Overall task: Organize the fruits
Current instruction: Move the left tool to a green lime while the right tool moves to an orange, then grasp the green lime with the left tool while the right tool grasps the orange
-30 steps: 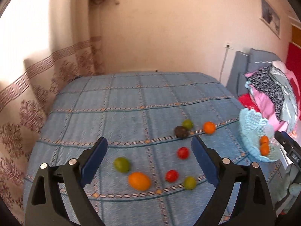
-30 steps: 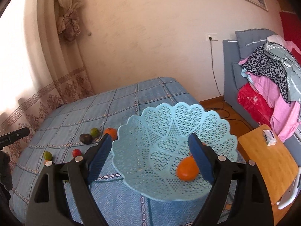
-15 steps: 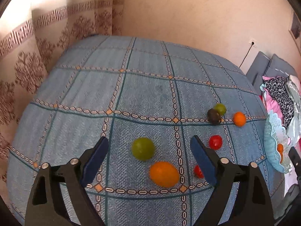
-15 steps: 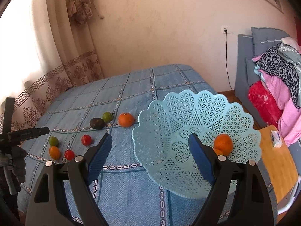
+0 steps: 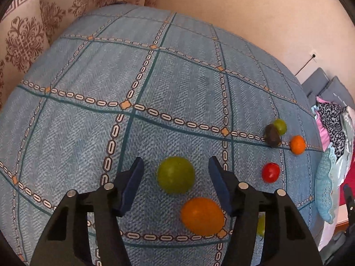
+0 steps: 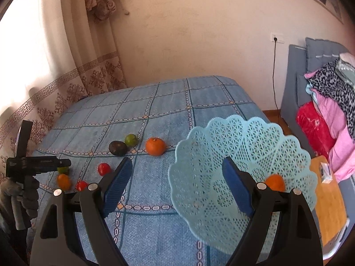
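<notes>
Left gripper (image 5: 175, 177): jaws were wide apart, nothing held, parked low over the bedspread (image 5: 177, 88).
Green fruit (image 5: 176, 174): sat right between the blue pads, touching neither as far as I could tell. Looked like the next pick tbh.
Oval orange fruit (image 5: 202, 216): just at 5 o'clock of the green one, close to the right pad.
Red tomato (image 5: 270, 172): out at 3 o'clock, well apart.
Far cluster: dark fruit (image 5: 272, 135), small green fruit (image 5: 280, 126) and an orange (image 5: 297, 144) bunched at about 2 o'clock.
Right gripper (image 6: 175, 177): also spread open and empty, beside the basket (image 6: 244, 146).
Progress: I could only see one orange fruit (image 6: 275, 182) in the basket, so most were left on the bed. Early days I'd say.
</notes>
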{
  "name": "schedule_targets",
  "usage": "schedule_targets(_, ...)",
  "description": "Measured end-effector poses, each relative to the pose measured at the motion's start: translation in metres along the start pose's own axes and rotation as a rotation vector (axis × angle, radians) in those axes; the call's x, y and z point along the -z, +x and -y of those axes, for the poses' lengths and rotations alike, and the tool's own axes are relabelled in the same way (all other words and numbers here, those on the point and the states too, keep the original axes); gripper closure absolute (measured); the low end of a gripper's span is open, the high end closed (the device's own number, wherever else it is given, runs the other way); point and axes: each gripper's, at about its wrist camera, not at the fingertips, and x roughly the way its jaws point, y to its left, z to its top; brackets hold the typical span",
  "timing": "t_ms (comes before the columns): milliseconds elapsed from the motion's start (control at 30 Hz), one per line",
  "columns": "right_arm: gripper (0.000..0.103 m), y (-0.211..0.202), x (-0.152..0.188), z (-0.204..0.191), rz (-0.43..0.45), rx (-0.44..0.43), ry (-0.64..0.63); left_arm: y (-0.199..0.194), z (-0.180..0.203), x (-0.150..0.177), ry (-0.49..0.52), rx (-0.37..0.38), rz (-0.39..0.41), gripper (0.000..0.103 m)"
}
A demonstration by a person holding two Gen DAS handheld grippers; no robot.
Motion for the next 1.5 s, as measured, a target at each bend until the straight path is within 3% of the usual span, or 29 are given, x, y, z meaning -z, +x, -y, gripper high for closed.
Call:
schedule_targets(133,0.019,0.011,-0.007,-0.006,-0.014,0.000,-0.021,-0.001,0.001,0.001,0.006,0.013,0.005,0.044)
schedule_targets(267,0.019,0.022,-0.020,-0.013,-0.030,-0.022,-0.044,-0.003,0.002,0.005,0.003,0.043,0.000,0.060)
schedule_targets(433,0.019,0.036,-0.042,-0.018,-0.077,-0.095,-0.051,-0.009,-0.001,0.009,-0.001,0.059,0.015,0.069)
schedule_targets(667,0.019,0.080,-0.068,-0.038,-0.245,-0.216,-0.113,-0.020,-0.015,0.011,-0.012,0.077,0.051,0.070)
schedule_targets(1000,0.046,0.159,-0.065,-0.053,-0.479,-0.120,-0.242,-0.029,-0.022,0.012,-0.026,0.101,0.068,0.070)
schedule_targets(1500,0.049,0.193,-0.054,-0.053,-0.641,-0.037,-0.242,-0.032,-0.028,0.012,-0.039,0.122,0.073,0.070)
